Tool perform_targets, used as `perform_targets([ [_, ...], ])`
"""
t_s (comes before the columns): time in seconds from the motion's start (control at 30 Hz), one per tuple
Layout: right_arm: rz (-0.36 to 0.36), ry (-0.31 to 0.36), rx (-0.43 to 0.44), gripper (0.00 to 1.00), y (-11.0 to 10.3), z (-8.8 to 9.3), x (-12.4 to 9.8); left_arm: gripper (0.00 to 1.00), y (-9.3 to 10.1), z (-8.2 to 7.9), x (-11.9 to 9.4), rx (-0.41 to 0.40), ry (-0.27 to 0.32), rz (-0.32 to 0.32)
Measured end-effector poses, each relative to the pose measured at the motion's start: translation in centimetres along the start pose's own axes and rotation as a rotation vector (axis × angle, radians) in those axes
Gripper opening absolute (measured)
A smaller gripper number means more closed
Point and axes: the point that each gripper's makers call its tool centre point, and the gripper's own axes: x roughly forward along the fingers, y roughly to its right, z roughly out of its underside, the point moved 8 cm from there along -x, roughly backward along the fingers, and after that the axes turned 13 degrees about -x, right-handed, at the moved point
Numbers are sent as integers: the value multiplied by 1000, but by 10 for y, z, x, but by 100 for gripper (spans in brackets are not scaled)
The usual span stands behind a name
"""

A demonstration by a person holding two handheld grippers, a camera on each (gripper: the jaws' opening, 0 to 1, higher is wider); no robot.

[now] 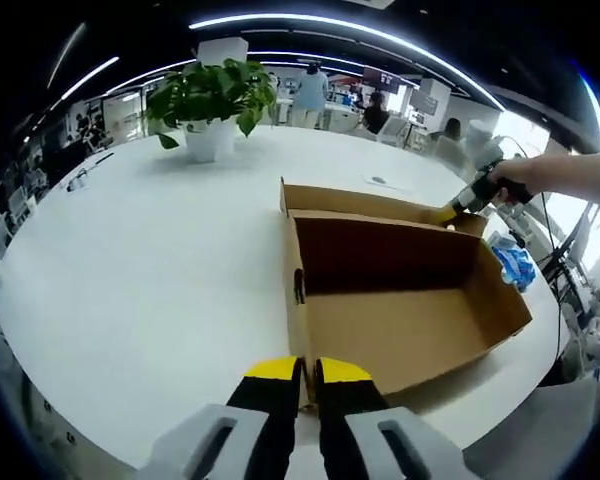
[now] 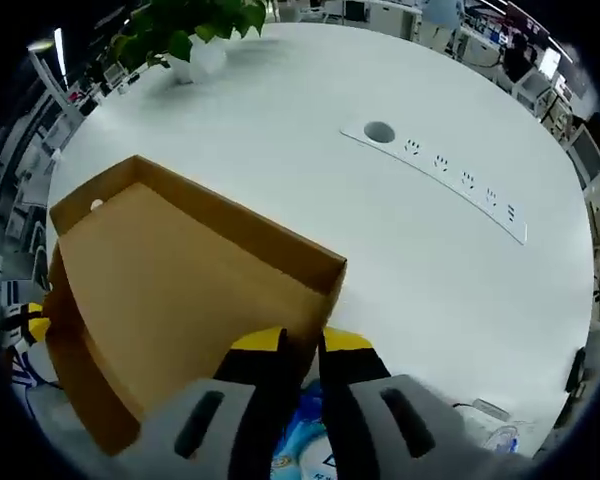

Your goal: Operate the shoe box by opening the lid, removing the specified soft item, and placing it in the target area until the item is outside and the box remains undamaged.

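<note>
The brown cardboard shoe box (image 1: 400, 320) lies open on the white table, and its inside looks bare. My left gripper (image 1: 307, 372) is shut on the box's near wall, one yellow-tipped jaw on each side of the cardboard. The lid (image 2: 170, 290) stands raised at the far side. My right gripper (image 2: 302, 345) is shut on the lid's edge; in the left gripper view the right gripper (image 1: 470, 200) is held by a hand at the lid's far corner. A blue soft packet (image 1: 510, 262) lies outside the box on its right, and the packet (image 2: 300, 440) also shows under the right jaws.
A potted plant (image 1: 212, 100) stands at the back of the round white table (image 1: 130, 260). A socket strip (image 2: 440, 165) and a round cable hole (image 2: 379, 131) are set into the tabletop beyond the lid. People sit at desks (image 1: 375, 110) behind.
</note>
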Motion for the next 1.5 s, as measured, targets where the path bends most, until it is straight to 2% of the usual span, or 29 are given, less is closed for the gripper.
perform_targets([
  [0.17, 15, -4, -51, 7, -1, 0, -5, 5, 0, 0, 1, -13, -1, 3],
  [0.7, 25, 53, -36, 5, -1, -2, -32, 5, 0, 0, 1, -9, -13, 4],
  [0.97, 34, 103, -56, 5, -4, 5, -49, 5, -1, 0, 2, -8, -23, 3],
  [1.5, 68, 284, -89, 5, -16, 23, -85, 4, -2, -2, 2, -9, -35, -8],
])
